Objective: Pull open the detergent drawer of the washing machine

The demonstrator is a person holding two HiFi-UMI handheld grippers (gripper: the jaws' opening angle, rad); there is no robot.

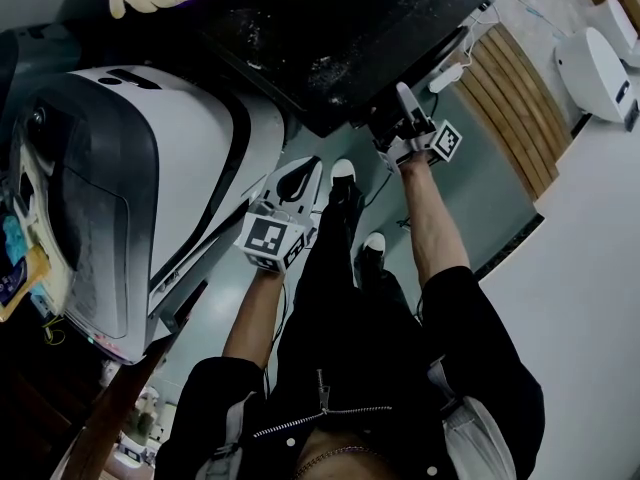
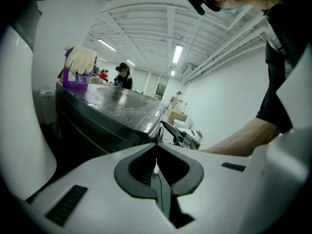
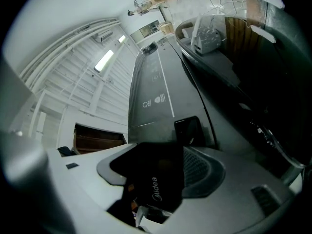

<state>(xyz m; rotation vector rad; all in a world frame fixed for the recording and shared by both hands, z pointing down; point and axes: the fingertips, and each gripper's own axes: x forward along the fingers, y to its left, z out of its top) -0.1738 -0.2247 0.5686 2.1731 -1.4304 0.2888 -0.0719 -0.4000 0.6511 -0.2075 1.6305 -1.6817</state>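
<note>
The dark washing machine (image 1: 340, 38) stands ahead of me, its wet top (image 2: 117, 104) showing in the left gripper view. My right gripper (image 1: 400, 108) reaches up to the machine's front edge. In the right gripper view its jaws (image 3: 156, 160) are closed on a dark drawer front (image 3: 156, 184) printed "Midea", below the control panel (image 3: 156, 91). How far the drawer stands out I cannot tell. My left gripper (image 1: 300, 180) hangs lower, over the floor beside the machine, its pads together (image 2: 157, 152) with nothing between them. The right gripper (image 2: 181, 135) also shows in the left gripper view.
A large white machine (image 1: 150, 168) stands at the left. A yellow glove on a purple bottle (image 2: 79, 67) rests on the washer's far corner. A slatted wooden panel (image 1: 510, 98) and a white appliance (image 1: 595, 68) are at the right. People stand in the background (image 2: 124, 77).
</note>
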